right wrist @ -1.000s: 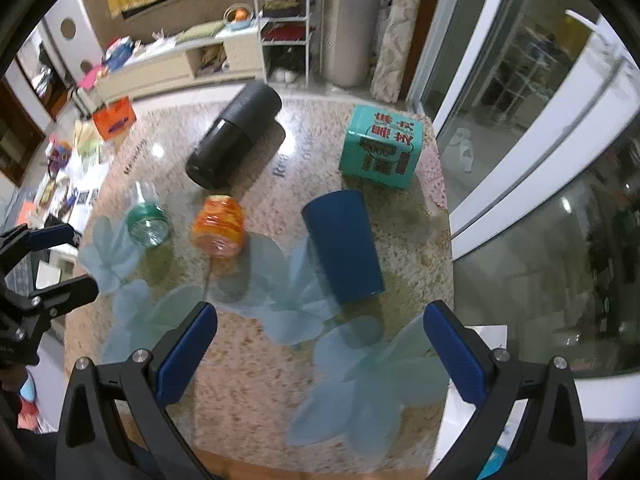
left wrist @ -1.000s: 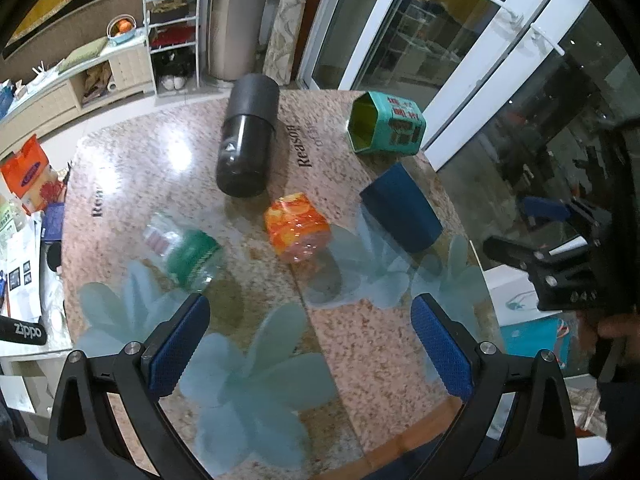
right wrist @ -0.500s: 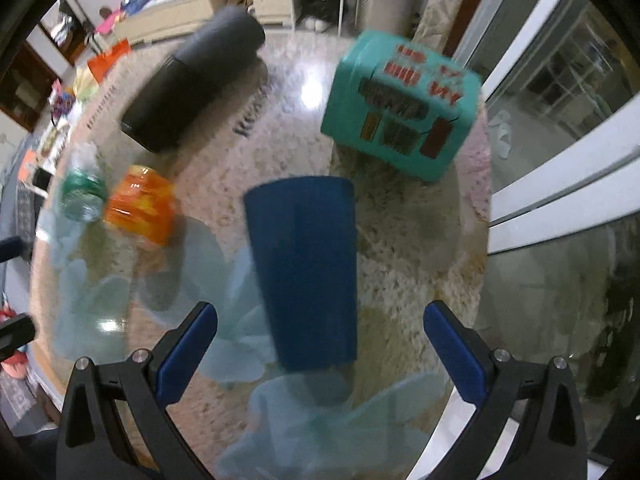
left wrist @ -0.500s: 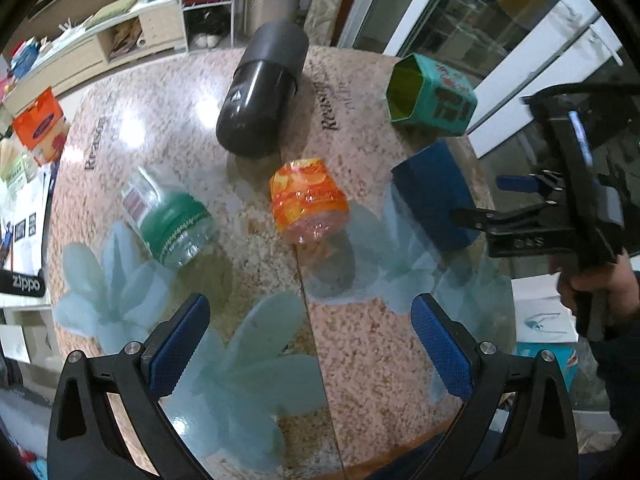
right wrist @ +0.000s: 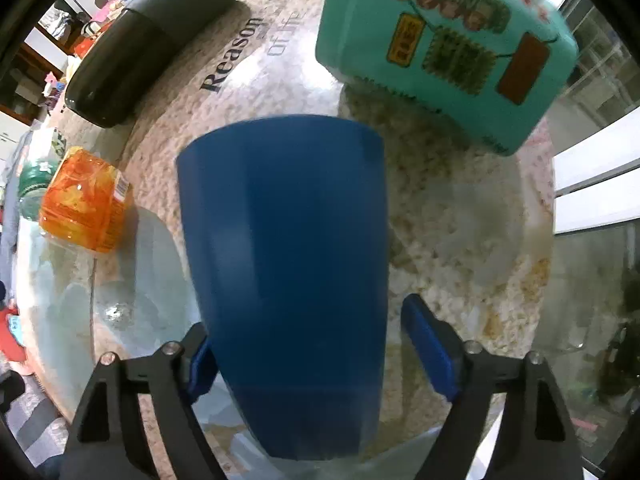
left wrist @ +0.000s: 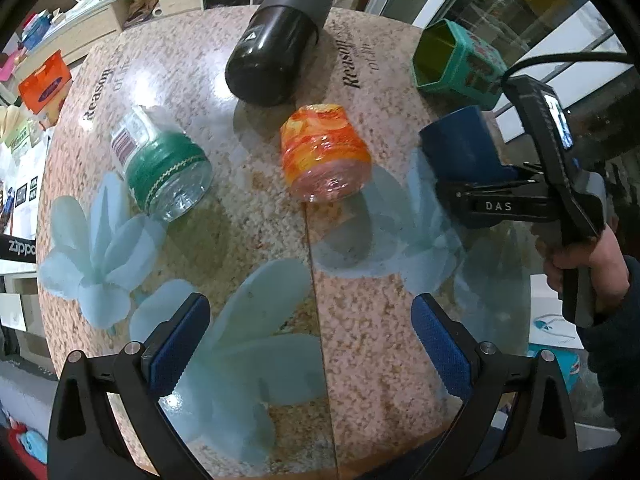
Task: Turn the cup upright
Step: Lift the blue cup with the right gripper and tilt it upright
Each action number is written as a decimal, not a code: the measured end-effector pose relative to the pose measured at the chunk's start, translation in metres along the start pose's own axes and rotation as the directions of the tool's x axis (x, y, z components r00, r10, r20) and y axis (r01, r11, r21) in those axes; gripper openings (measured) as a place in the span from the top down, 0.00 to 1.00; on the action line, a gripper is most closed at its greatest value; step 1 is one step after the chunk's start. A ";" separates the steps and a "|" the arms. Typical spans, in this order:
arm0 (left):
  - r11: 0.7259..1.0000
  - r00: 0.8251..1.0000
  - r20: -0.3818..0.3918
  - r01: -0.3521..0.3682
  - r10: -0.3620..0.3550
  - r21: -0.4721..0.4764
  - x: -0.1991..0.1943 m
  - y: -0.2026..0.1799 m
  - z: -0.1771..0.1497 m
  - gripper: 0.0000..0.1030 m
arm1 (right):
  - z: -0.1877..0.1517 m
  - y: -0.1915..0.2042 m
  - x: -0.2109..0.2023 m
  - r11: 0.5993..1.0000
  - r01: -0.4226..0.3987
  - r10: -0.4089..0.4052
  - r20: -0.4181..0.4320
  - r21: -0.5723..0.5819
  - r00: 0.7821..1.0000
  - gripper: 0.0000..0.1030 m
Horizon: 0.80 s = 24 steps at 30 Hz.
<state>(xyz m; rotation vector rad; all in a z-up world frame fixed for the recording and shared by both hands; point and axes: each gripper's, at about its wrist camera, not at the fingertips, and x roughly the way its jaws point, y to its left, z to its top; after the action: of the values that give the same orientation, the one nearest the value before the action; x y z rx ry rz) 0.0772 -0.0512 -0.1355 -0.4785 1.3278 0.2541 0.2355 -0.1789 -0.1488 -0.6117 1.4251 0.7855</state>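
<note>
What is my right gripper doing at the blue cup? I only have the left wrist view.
Observer: From the right wrist view, the right gripper straddles the lying blue cup near its narrow end. A gap shows beside one pad, so it is not clamped.
Operator: Is the teal tin touching the cup?
Observer: No. A strip of the table shows between the cup's wide end and the teal tin.
</note>
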 end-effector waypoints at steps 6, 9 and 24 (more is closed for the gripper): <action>1.000 1.000 0.005 -0.002 0.002 0.008 -0.001 0.006 0.001 0.02 | -0.013 0.003 -0.006 0.999 -0.020 0.019 0.029 0.034 0.999 0.40; 1.000 1.000 0.014 0.002 -0.002 0.013 -0.005 0.014 0.001 0.02 | -0.023 0.015 -0.016 0.998 -0.018 0.016 0.043 0.055 0.999 0.40; 0.992 0.998 0.023 0.057 -0.060 0.109 -0.027 0.066 -0.024 0.02 | -0.070 0.134 -0.067 0.977 -0.086 0.067 0.104 0.193 0.992 0.40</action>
<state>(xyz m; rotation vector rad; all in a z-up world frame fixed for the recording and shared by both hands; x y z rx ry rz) 0.0210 -0.0017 -0.1262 -0.4205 1.2930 0.1388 0.0885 -0.1577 -0.0756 -0.3639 1.4232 0.7138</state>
